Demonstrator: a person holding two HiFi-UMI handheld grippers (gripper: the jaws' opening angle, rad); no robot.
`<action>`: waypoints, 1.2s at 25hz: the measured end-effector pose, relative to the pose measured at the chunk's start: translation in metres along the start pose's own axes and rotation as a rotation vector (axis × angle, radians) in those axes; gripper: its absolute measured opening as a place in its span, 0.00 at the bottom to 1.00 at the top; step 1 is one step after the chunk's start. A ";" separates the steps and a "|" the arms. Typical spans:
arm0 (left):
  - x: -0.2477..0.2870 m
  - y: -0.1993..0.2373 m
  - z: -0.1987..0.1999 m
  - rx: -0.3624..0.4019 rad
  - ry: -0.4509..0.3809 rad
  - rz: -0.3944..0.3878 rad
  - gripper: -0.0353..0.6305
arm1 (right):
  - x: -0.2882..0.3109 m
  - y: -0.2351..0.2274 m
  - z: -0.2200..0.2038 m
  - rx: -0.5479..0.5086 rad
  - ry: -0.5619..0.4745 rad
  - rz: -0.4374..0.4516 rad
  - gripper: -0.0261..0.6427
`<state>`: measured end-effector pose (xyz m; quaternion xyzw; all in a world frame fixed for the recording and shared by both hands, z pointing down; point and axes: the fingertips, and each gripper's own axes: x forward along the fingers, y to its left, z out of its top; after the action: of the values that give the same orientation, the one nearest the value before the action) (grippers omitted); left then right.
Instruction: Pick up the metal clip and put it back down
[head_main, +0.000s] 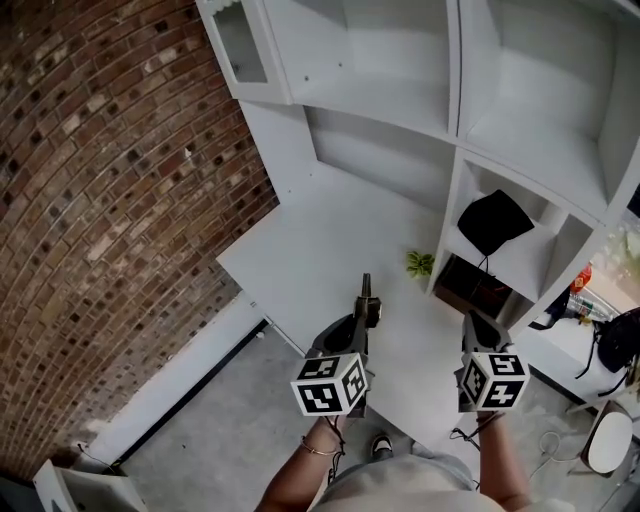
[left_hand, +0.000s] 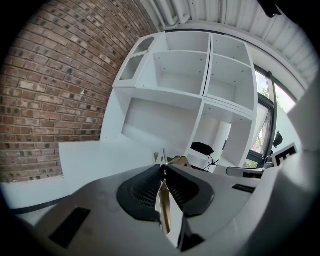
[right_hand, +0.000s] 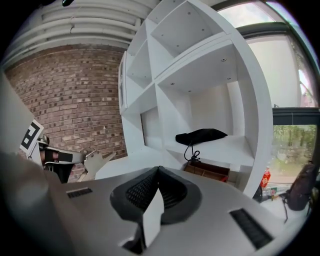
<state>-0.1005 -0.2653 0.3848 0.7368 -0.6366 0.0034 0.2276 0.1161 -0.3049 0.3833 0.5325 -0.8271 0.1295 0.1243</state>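
My left gripper (head_main: 366, 318) is shut on the metal clip (head_main: 366, 295), which sticks out past its tips above the white tabletop (head_main: 310, 240). In the left gripper view the clip (left_hand: 162, 157) is pinched upright between the black pads (left_hand: 142, 192), with its silver end poking up. My right gripper (head_main: 478, 325) hovers to the right of it over the table's near part, shut with nothing in it. In the right gripper view its jaws (right_hand: 158, 170) meet, and the clip (right_hand: 96, 163) shows at the far left, held off the table.
A white shelf unit (head_main: 455, 120) stands behind the table. One cubby holds a black bag (head_main: 494, 220), with a brown box (head_main: 470, 285) below it. A small green plant (head_main: 419, 264) sits by the shelf's foot. A brick wall (head_main: 110, 180) runs along the left.
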 end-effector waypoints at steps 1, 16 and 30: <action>-0.001 0.001 0.000 0.001 0.001 0.001 0.11 | 0.000 0.000 0.000 0.001 -0.001 -0.001 0.04; 0.009 0.042 -0.028 0.113 0.083 0.062 0.11 | 0.009 0.001 -0.016 -0.007 0.048 -0.013 0.04; 0.067 0.097 -0.102 0.320 0.240 0.025 0.11 | 0.017 -0.020 -0.076 0.030 0.178 -0.067 0.04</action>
<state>-0.1504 -0.3018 0.5282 0.7501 -0.6052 0.1952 0.1816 0.1330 -0.3009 0.4622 0.5479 -0.7926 0.1844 0.1939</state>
